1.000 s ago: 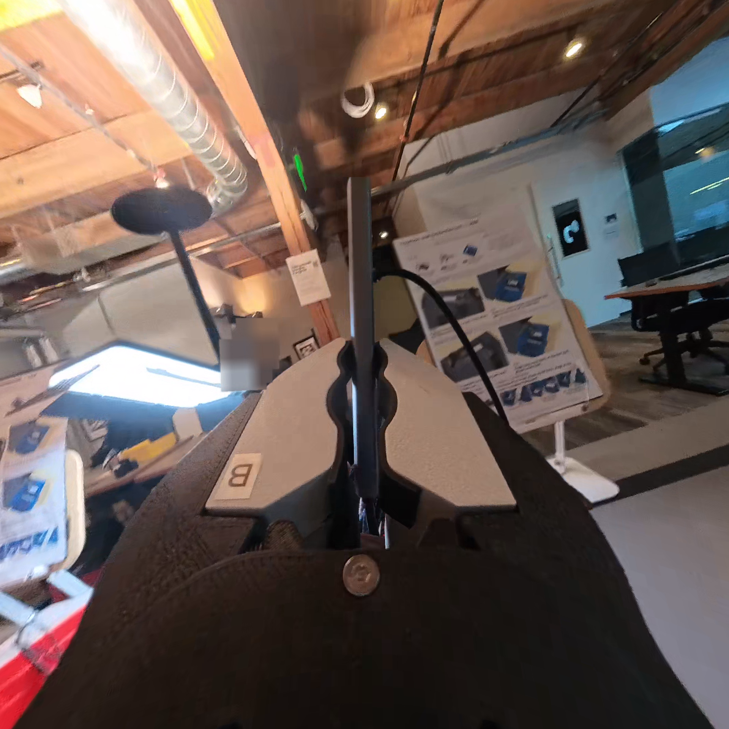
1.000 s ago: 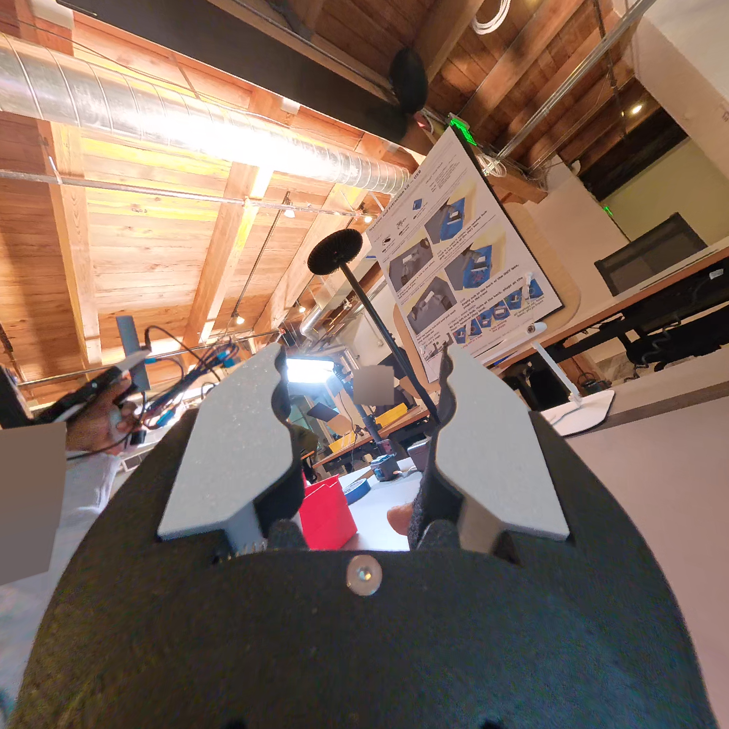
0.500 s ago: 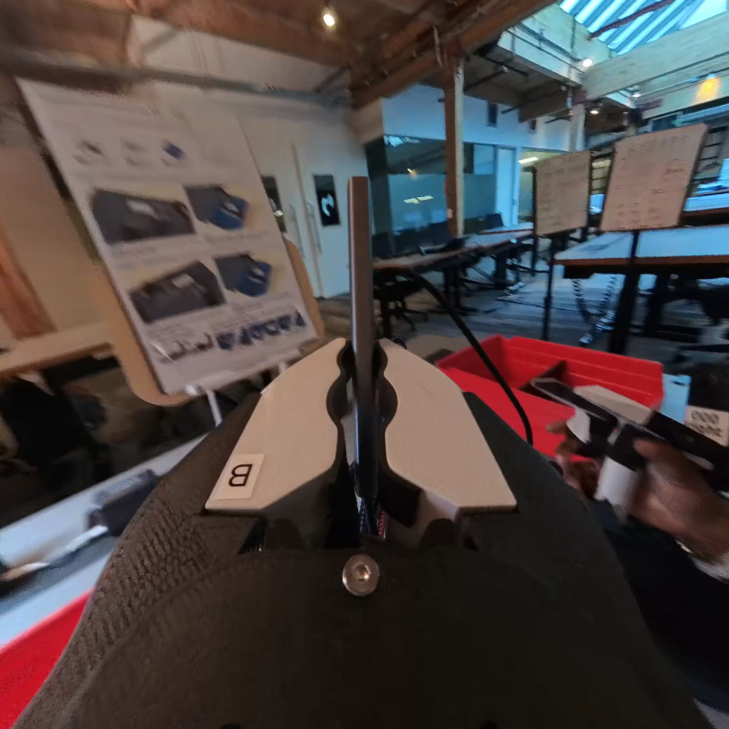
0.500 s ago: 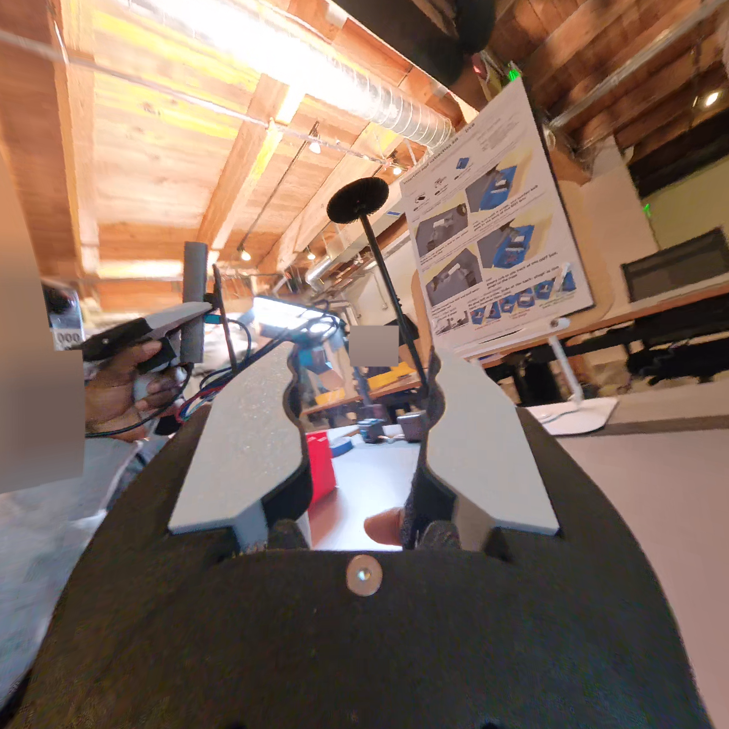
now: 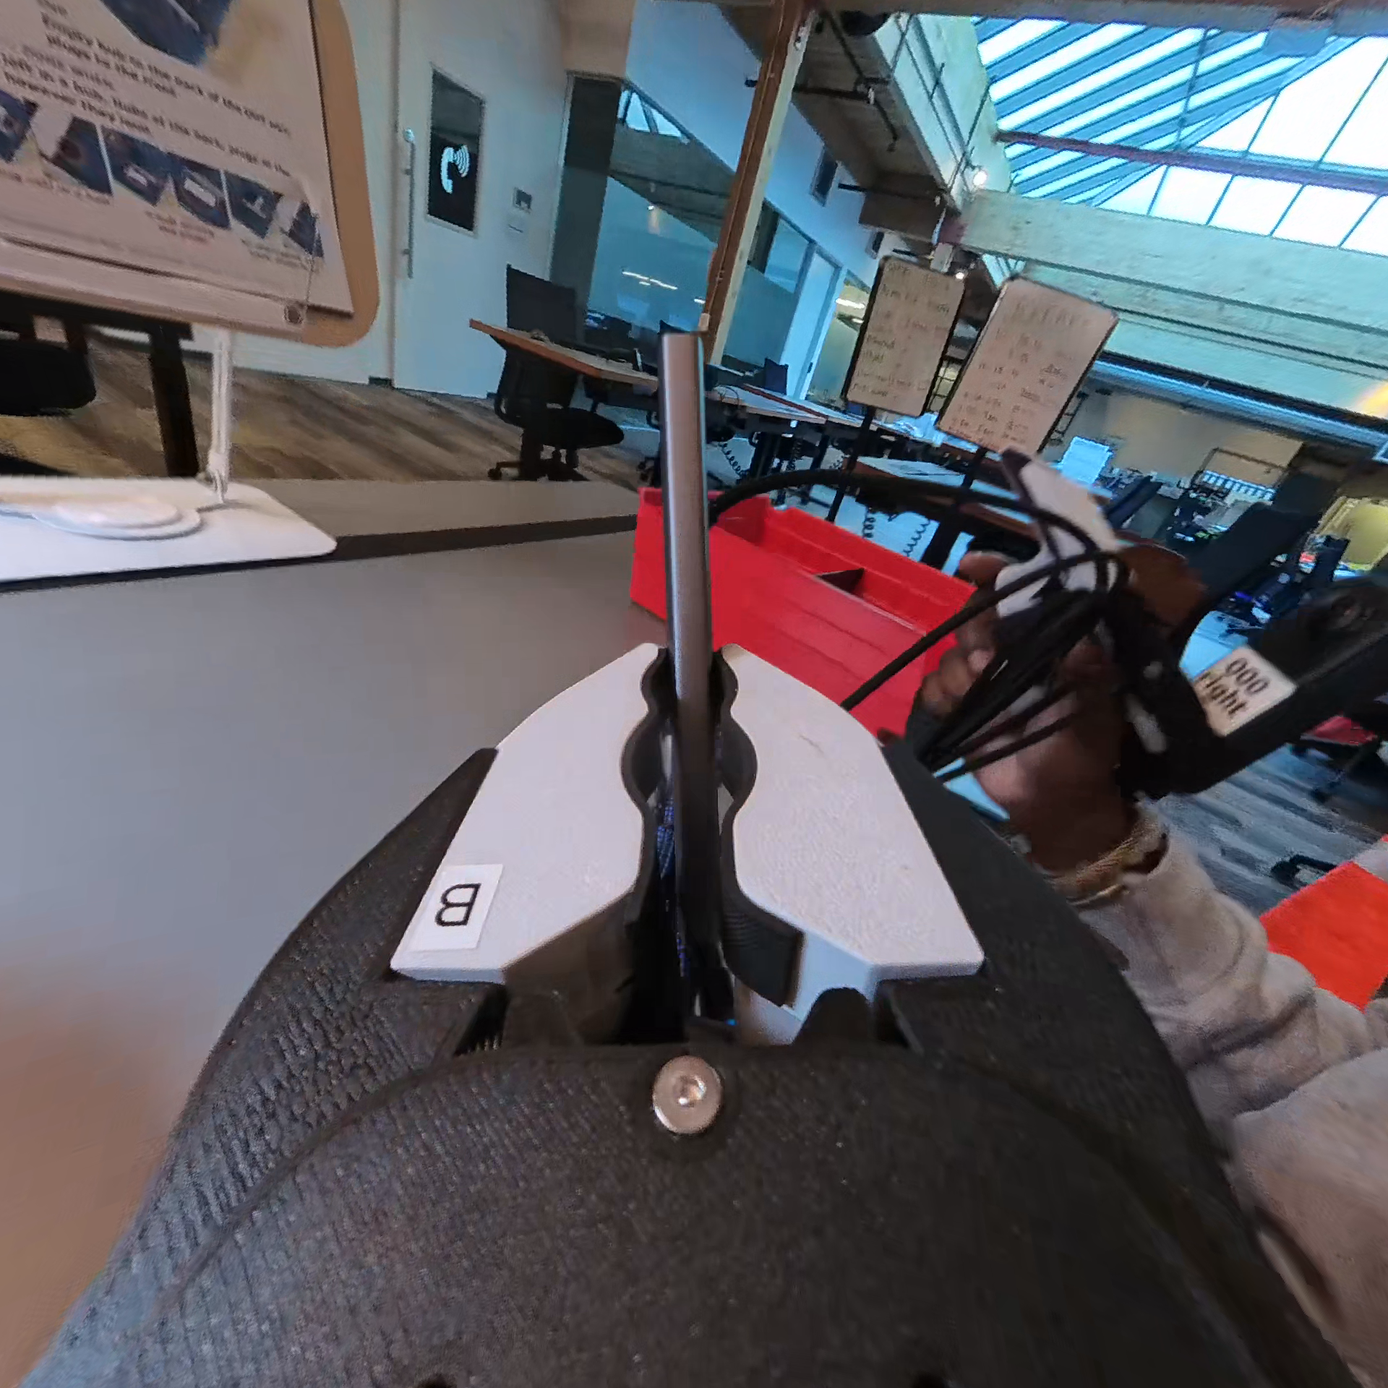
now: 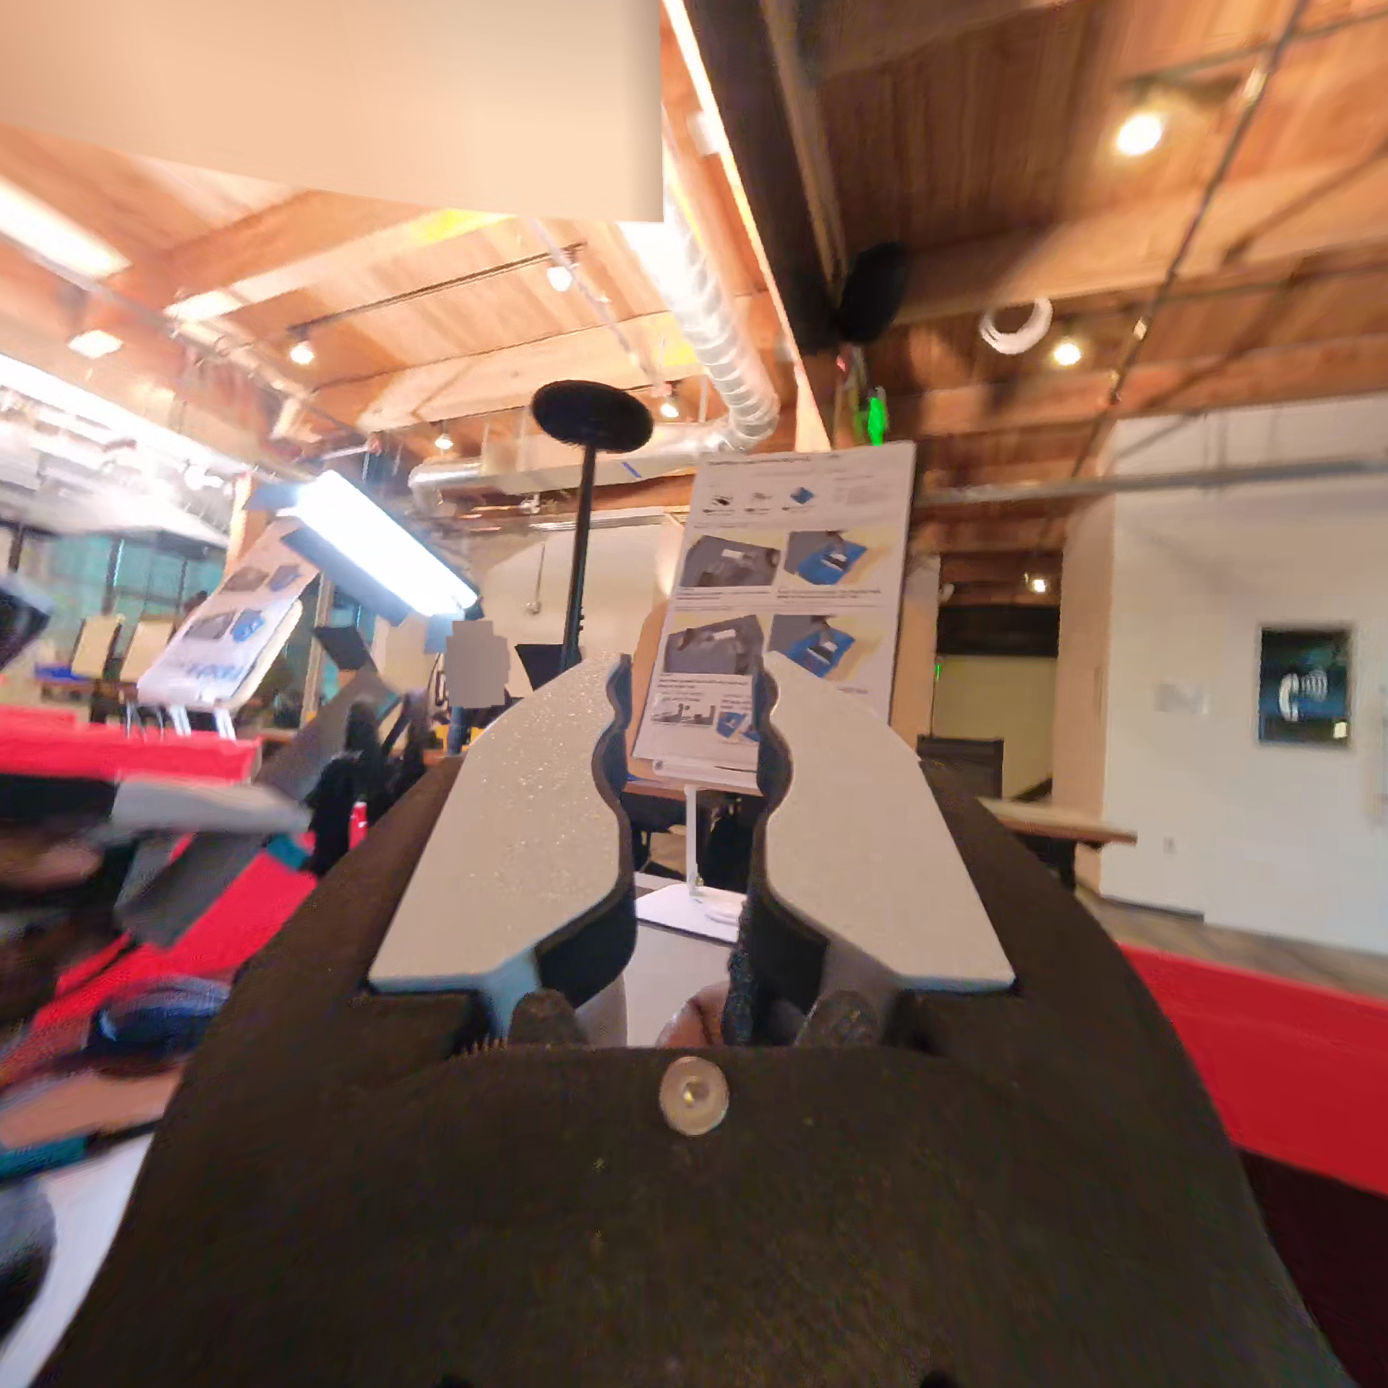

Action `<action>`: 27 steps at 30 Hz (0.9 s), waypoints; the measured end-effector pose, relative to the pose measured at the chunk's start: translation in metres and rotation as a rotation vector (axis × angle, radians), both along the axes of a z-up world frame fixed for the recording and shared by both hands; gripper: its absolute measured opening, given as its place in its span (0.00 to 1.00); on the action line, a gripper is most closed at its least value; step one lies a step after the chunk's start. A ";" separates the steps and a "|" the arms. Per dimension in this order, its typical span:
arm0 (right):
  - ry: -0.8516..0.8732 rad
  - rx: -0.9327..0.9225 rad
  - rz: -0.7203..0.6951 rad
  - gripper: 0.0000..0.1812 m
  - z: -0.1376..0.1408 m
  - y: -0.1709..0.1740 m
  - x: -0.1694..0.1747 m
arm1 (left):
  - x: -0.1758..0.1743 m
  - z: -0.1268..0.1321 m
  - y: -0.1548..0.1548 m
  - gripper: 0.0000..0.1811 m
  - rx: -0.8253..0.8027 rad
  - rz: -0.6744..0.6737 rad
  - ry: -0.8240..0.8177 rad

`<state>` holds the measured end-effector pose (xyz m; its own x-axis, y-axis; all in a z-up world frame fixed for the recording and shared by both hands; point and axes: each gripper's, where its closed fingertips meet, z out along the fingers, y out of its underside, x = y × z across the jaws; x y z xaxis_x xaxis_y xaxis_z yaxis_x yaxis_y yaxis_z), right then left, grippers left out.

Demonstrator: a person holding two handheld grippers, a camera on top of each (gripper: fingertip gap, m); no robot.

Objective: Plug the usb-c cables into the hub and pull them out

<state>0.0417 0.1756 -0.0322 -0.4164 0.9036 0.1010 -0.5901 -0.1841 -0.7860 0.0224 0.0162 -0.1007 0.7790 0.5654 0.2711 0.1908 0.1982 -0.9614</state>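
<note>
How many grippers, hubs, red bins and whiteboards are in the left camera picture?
grippers: 2, the left gripper and the right gripper
grey hub: 1
red bin: 1
whiteboards: 2
Total: 6

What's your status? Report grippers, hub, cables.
Left gripper shut on hub, edge-on, upright. Right gripper open, empty. Black cables bunched by the right hand. Nothing blocking.
</note>
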 end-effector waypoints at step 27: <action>-0.744 0.023 1.027 0.09 -0.074 -0.159 0.024 | 0.058 -0.015 0.012 0.06 0.252 -0.423 -0.032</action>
